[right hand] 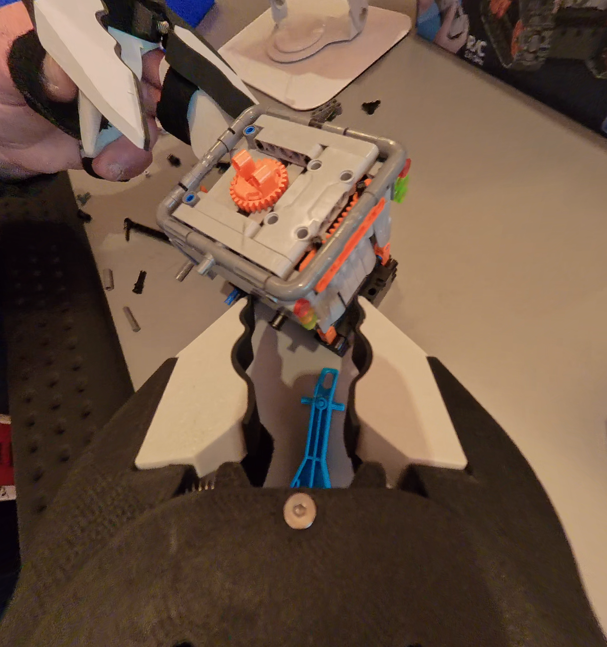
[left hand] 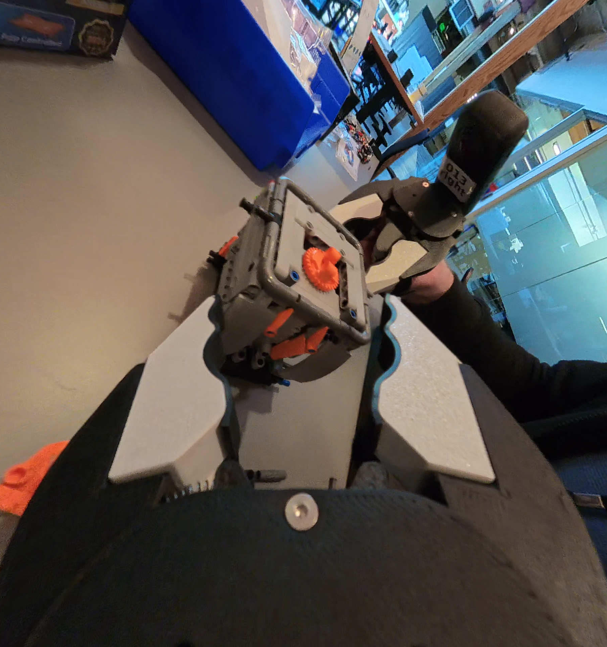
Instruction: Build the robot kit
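Observation:
A grey brick-built box model (left hand: 316, 241) with a grey tube frame and an orange gear (left hand: 321, 268) on top is tilted above the beige table (left hand: 85, 210). My left gripper (left hand: 300, 308) is shut on the model's lower part, one finger on each side. My right gripper (right hand: 303, 308) is shut on the bottom corner of the model (right hand: 323, 196), below the orange gear (right hand: 258, 185). The right gripper (left hand: 349, 250) also shows at the model's far side in the left wrist view. The left gripper (right hand: 198, 122) shows at the upper left in the right wrist view.
A blue plastic tool (right hand: 317, 427) lies on the table (right hand: 470, 245) between my right fingers. Loose grey and black pins (right hand: 130, 317) lie to the left by a black dotted mat (right hand: 49, 315). A white stand (right hand: 316, 52), a printed box (right hand: 540, 45) and a blue box (left hand: 242, 77) stand behind. Left tips to right tips: about 9 cm.

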### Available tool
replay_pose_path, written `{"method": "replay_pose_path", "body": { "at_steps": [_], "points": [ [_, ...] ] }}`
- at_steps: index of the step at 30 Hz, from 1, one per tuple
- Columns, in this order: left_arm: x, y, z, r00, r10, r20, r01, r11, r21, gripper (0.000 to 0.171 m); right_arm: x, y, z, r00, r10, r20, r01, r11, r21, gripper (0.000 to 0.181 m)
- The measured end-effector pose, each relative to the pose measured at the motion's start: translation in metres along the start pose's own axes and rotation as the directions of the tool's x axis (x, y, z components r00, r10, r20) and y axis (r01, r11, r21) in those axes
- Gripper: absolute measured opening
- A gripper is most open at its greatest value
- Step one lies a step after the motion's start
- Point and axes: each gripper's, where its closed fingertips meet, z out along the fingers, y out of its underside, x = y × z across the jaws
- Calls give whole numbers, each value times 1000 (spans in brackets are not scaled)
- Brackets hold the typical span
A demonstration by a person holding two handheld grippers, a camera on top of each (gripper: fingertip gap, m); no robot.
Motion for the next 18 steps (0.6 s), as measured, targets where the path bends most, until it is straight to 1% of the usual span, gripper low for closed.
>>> {"method": "replay_pose_path", "body": {
  "at_steps": [2, 4, 8, 11, 13, 14, 16, 18],
  "points": [
    [5, 5, -1, 999, 22, 28, -23, 999, 27, 90, -7, 1, 2, 1000, -12, 14, 13, 1000, -6, 45],
    [5, 7, -4, 999, 38, 34, -40, 998, 50, 87, -12, 2, 5, 1000, -14, 13, 14, 1000, -1, 49],
    [0, 16, -15, 999, 14, 34, -16, 998, 64, 89, -18, 0, 3, 999, -38, -18, 38, 999, 12, 52],
    [5, 33, -19, 997, 55, 48, -57, 997, 42, 87, -22, -3, 2, 999, -49, -7, 49, 998, 33, 48],
    [7, 42, -13, 994, 93, 60, -95, 995, 23, 86, -23, -4, 3, 998, -60, -14, 60, 998, 36, 42],
    [5, 45, -9, 991, 102, 81, -103, 995, 13, 89, -23, -5, 3, 998, -57, -18, 58, 997, 43, 41],
    [1, 41, -6, 985, 127, 119, -132, 991, 27, 90, -22, -7, 3, 999, -45, -31, 46, 998, 43, 39],
    [-4, 37, -6, 979, 138, 151, -143, 989, 24, 83, -23, -9, 3, 998, -47, -35, 49, 998, 45, 34]
  ]
}}
